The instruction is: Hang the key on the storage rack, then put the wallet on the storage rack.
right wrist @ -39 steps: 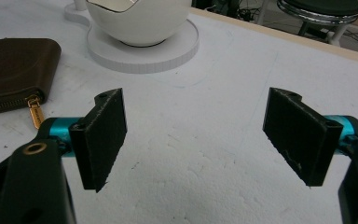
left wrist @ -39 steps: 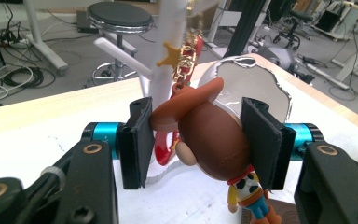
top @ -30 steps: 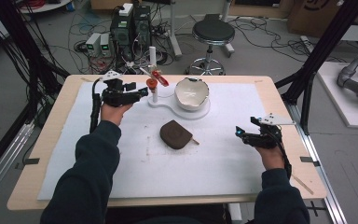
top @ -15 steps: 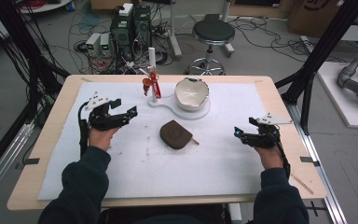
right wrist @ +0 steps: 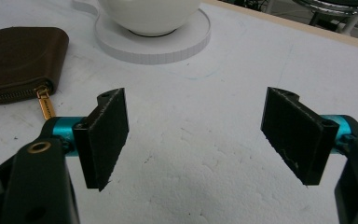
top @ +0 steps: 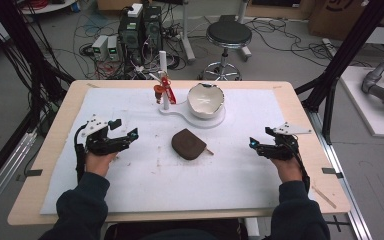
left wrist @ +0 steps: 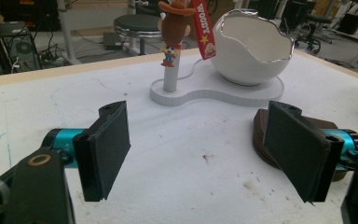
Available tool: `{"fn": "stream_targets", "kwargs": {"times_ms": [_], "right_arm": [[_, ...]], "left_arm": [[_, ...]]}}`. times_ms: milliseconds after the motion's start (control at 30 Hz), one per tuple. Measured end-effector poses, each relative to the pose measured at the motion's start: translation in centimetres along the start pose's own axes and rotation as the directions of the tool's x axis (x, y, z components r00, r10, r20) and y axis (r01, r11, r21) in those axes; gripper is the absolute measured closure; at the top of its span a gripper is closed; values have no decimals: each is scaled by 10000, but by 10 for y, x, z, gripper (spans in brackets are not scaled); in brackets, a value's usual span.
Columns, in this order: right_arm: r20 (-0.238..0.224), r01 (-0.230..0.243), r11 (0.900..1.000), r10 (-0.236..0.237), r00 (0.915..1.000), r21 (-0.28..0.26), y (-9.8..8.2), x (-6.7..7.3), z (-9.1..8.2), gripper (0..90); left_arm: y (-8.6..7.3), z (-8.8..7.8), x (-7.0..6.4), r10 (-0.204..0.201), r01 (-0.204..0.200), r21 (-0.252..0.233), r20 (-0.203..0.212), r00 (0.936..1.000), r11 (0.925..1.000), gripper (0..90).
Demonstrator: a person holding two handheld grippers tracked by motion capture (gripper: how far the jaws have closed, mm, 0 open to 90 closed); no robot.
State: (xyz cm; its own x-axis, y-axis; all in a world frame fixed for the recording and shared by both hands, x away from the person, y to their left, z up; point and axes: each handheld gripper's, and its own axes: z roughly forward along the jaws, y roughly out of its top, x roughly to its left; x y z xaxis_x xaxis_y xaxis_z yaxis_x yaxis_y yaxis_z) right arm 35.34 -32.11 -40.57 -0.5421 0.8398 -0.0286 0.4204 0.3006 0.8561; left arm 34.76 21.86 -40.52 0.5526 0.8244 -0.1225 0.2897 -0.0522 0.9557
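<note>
Both tongs, left [top: 128, 129] & right [top: 258, 137], jaws apart, empty, brown pouch [top: 189, 144] btwn them, eggshell bowl [top: 206, 100] behind

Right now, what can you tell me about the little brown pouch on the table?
The brown pouch looks like soft leather, rounded, and lies flat on the white table cover, in front of the white stand. Its zipper runs along the edge and looks closed, with a small golden pull tab sticking out. No gripper touches it.

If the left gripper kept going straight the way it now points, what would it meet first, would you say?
Probably the white stand's flat base, near its post. The left gripper has open jaws with bare white table cover ahead; the brown zipped pouch sits off to one side. Depth is uncertain.
</note>
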Motion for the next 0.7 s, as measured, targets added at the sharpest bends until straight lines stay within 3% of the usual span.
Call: {"fn": "stream_targets", "kwargs": {"times_ms": [433, 533, 700], "right_arm": [[-363, -152, 9993, 165, 9992, 350, -3, 6, 4, 202], [-766, -89, 9988, 125, 9970, 480, -3, 10, 9, 201], [-1671, -507, 9978, 570, 9843, 422, -1, 20, 16, 201]], "left_arm": [[-11, 6, -1, -554, 525, 451, 660, 9963, 9976, 227], [-12, 8, -2, -646, 601, 584, 787, 9948, 9965, 227], [-14, 7, -3, -709, 659, 617, 818, 9941, 9959, 229]]}}
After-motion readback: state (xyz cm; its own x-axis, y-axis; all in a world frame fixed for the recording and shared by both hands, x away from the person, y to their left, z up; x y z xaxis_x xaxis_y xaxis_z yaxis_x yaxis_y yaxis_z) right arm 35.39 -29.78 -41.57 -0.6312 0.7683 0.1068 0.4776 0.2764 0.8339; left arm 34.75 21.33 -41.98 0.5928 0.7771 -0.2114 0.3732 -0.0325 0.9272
